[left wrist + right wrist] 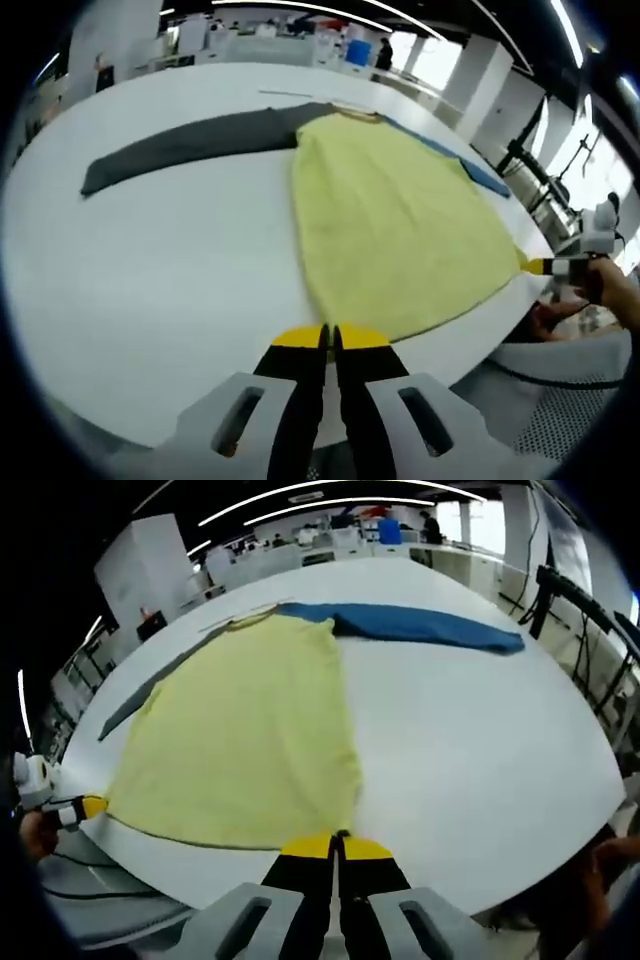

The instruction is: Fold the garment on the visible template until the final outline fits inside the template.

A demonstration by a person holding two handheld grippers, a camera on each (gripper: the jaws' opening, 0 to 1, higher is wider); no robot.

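**Both grippers pinch the hem**

We see the grey sleeve (190, 143) stretched left, the yellow garment (400, 225) flat on the white table (150, 290), the blue sleeve (420, 625) right. Our left gripper (330, 338) and right gripper (338, 842) each clench the near hem corners.

The white worktop (150, 290) spreads wide and bare toward 9 o'clock in the left gripper view. Beyond its far edge, at 12 o'clock, a person in dark clothes (384, 53) stands beside a blue bin (358, 52). In the right gripper view, a white cabinet (140, 565) stands at 10 o'clock, and long ceiling light strips (300, 505) curve overhead.
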